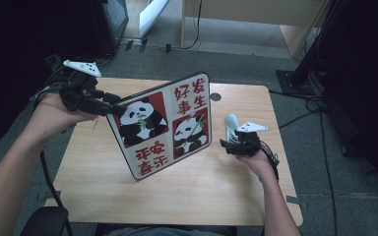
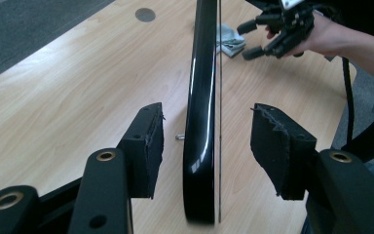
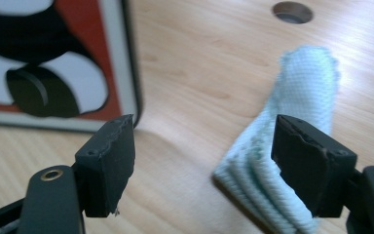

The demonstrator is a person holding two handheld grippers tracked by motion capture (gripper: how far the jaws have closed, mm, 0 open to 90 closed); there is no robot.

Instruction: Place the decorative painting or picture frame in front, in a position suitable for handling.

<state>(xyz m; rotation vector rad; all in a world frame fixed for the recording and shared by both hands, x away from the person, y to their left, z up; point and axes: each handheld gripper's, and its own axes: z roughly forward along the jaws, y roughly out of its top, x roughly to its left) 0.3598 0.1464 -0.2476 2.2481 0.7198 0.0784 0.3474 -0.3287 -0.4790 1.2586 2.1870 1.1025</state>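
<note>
High view, left to right. The left gripper (image 1: 109, 109), held in the left hand (image 1: 54, 114), reaches in from the left to the upper left edge of the board (image 1: 162, 125), a flat panel printed with two pandas and red characters. The board stands tilted on the table (image 1: 103, 182), near the middle, its lower corner on the wood. In the left gripper view, the board (image 2: 202, 112) is seen edge-on between the jaws, which stand apart, a gap showing on each side; neither pad presses it.

Right of the board lies a pale folded cloth (image 1: 232, 123), well apart from it and just beyond the right gripper (image 1: 225, 144), held in the right hand (image 1: 261, 160) near the table's right edge. In the right gripper view, the jaws stand apart with nothing clamped; the cloth (image 3: 292, 122) lies on the wood beyond the right jaw, the board's corner (image 3: 53, 63) beyond the left jaw. A round hole (image 1: 215, 97) marks the table's far side.
</note>
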